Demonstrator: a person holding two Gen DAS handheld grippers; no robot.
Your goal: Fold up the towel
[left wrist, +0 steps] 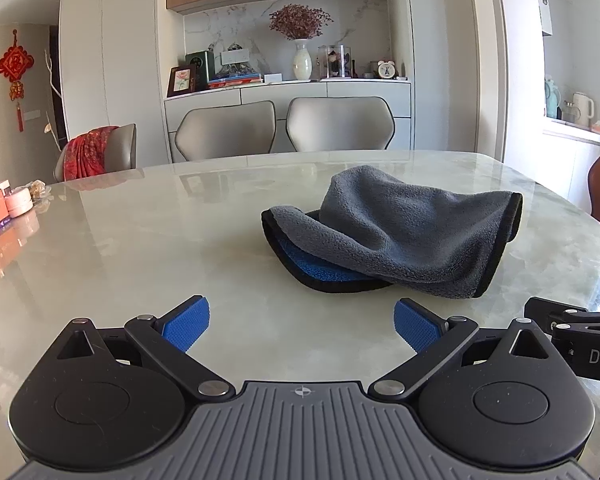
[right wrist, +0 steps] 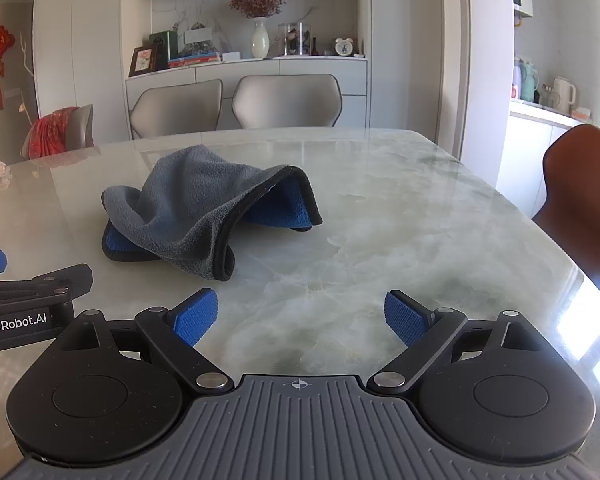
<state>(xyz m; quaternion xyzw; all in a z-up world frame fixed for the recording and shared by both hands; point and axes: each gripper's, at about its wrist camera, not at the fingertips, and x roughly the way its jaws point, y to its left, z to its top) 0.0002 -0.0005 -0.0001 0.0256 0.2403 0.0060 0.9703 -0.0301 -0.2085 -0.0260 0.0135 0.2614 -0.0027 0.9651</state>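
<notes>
A grey towel [left wrist: 404, 224] with a blue underside and black trim lies crumpled in a loose heap on the marble table [left wrist: 180, 232]. In the left wrist view it sits ahead and to the right of my left gripper [left wrist: 302, 324], which is open, empty and a little short of it. In the right wrist view the towel [right wrist: 204, 208] lies ahead and to the left of my right gripper [right wrist: 300, 318], also open and empty. Each gripper shows at the edge of the other's view: the right gripper [left wrist: 580, 332] and the left gripper [right wrist: 28, 300].
Two grey chairs [left wrist: 284, 128] stand at the table's far side. A chair with a red cloth [left wrist: 92, 152] is at the far left. Small jars and boxes [left wrist: 12, 204] sit on the table's left edge. A brown chair [right wrist: 580, 196] stands at the right.
</notes>
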